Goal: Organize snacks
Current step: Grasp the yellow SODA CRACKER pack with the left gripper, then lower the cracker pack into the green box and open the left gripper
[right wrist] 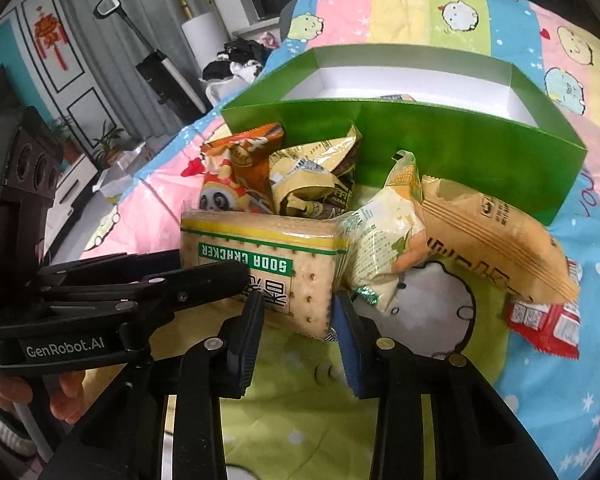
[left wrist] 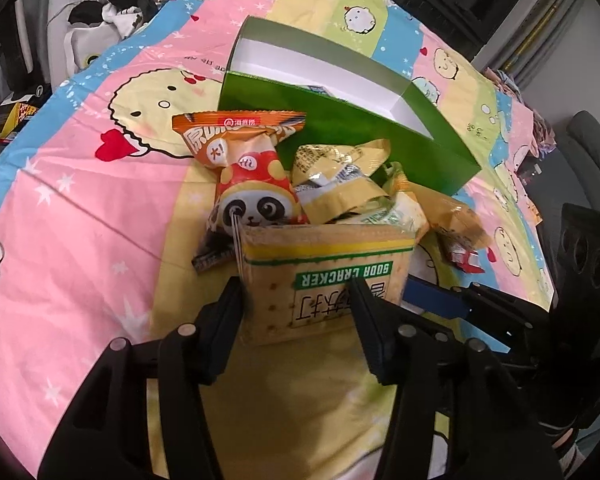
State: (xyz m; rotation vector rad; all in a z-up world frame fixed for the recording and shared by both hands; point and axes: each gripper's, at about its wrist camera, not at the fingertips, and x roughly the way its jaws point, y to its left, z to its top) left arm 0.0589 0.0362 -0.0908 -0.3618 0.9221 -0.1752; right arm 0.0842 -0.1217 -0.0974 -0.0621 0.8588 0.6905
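The soda cracker pack lies on the bed's cartoon quilt at the near edge of a snack pile, just in front of the open green box. The left hand-held gripper has its jaws on both sides of the pack's near end, the pads pressed against the wrapper. The right hand-held gripper is clamped on the pack's right corner.

Open quilt spreads from 7 to 10 o'clock in the left wrist view; the box wall closes the way at 12 o'clock. The panda bag touches the pack at 11 o'clock.

Only the right wrist view shows the tan packet at 2 o'clock and the red wrapper at 3 o'clock whole, and a person's hand on the left tool at 8 o'clock.
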